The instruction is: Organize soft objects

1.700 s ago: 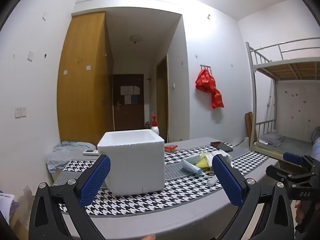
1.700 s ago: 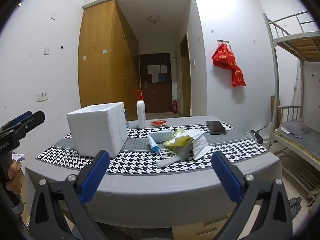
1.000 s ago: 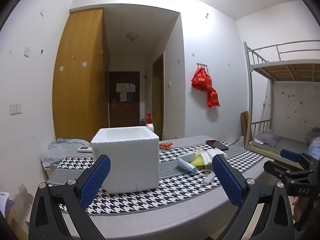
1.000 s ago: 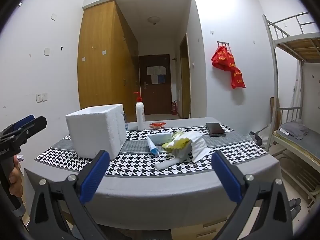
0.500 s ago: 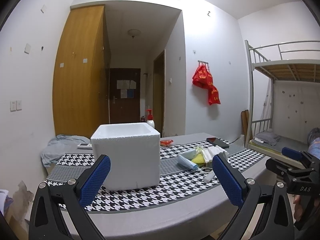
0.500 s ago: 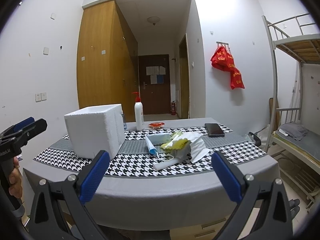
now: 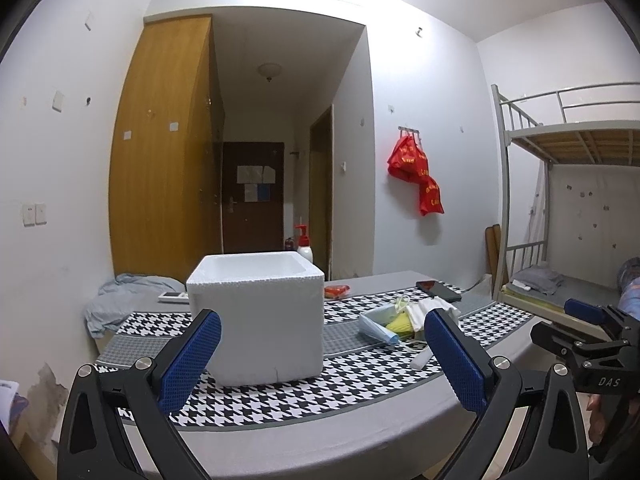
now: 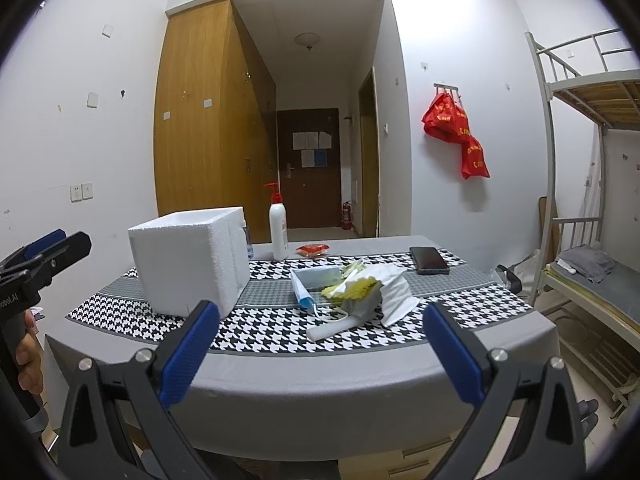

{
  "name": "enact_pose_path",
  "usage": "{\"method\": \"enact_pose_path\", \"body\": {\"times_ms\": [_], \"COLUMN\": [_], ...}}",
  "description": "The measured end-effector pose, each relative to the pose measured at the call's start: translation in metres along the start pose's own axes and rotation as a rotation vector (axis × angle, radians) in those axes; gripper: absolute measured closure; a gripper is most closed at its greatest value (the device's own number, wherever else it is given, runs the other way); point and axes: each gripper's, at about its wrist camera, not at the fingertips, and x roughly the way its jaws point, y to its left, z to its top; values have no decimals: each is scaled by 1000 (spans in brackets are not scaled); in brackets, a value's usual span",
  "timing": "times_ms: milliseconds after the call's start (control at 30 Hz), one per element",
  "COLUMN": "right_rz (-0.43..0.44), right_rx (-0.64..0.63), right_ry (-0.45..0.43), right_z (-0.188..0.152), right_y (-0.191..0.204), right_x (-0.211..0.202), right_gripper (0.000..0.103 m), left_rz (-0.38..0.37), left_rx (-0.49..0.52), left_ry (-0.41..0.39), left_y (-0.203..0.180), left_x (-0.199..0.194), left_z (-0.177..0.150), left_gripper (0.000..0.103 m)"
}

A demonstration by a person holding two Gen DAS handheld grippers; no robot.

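Bare grey desk [image 8: 304,384] edge is seen ahead. The left is blocked by a white foam box [image 8: 188,260]. The right is crowded by a heap of soft items [image 8: 352,290].

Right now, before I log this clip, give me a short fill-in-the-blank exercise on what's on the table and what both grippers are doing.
1. The pile of soft items lies to the ____ of the white foam box.
2. The left gripper and right gripper are both ____.
3. The pump bottle has a ____ top.
4. The black phone lies ____ on the tablecloth.

Missing words: right; open; red; flat
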Motion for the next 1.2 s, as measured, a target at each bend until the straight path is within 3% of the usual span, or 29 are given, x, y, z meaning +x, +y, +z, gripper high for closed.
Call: {"method": "enact_pose_path", "body": {"times_ms": [600,1200], "right_rz": [-2,10], "right_rx": [2,2], "right_ry": [-7,0], "right_z": [4,22], "right_y": [-2,-11], "right_x": [1,26], "right_gripper": [0,0], "left_rz": [-12,-27], "left_rx": [5,-18], "left_ry": [18,48], "left_y": [-2,0], "left_x": [7,36], "left_z": [-1,11], "left_gripper": [1,1]}}
